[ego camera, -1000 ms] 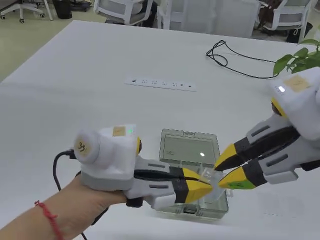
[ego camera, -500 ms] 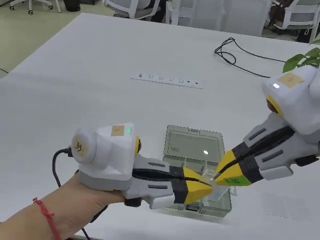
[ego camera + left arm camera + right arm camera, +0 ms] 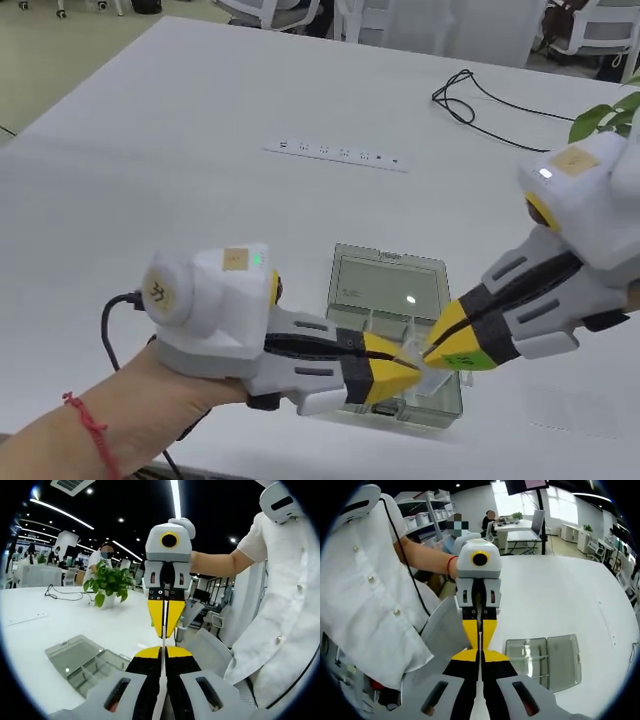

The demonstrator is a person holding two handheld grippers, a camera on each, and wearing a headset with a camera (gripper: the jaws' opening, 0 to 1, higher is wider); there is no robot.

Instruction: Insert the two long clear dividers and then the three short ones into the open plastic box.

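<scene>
**Two claws, one little clear divider**

Big white desk, and the open plastic box sits on the person's side of it, lid flipped back, a few partitions already seated. The left claw and right claw meet tip to tip just above it. Both are clenched on one clear divider, I'd guess so it can't twist going into its slots. Its long axis runs claw to claw, crosswise over the box, seemingly on edge. Long or short one? Can't tell.
</scene>
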